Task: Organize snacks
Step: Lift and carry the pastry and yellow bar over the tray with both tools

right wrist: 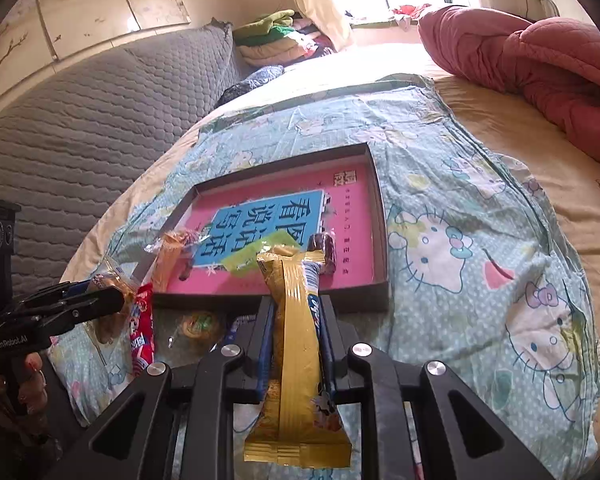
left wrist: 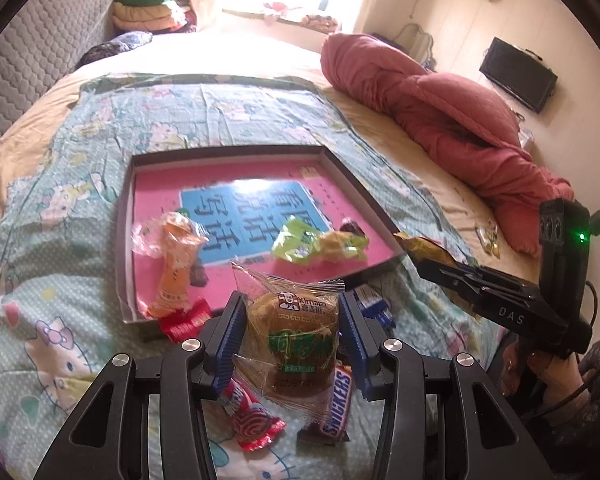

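My left gripper [left wrist: 293,316] is shut on a clear-wrapped brown cake [left wrist: 294,340], held above the patterned sheet just in front of the shallow box [left wrist: 236,151]. My right gripper [right wrist: 296,320] is shut on a long yellow snack packet [right wrist: 298,360], also near the box's front edge [right wrist: 360,300]. Inside the box, on a pink book cover [right wrist: 352,216], lie an orange packet [left wrist: 178,264], a green-wrapped snack [left wrist: 316,242] and a dark candy [right wrist: 322,246]. The right gripper also shows in the left wrist view at the right [left wrist: 424,264], and the left gripper shows in the right wrist view at the left [right wrist: 112,296].
Loose snacks lie on the cartoon-cat sheet [right wrist: 480,240] in front of the box: a Snickers bar [left wrist: 336,404], a red swirl candy [left wrist: 252,420], a red packet [right wrist: 142,332], a round clear-wrapped sweet [right wrist: 198,326]. A pink quilt [left wrist: 440,108] is bunched at the right, a grey headboard [right wrist: 80,140] at the left.
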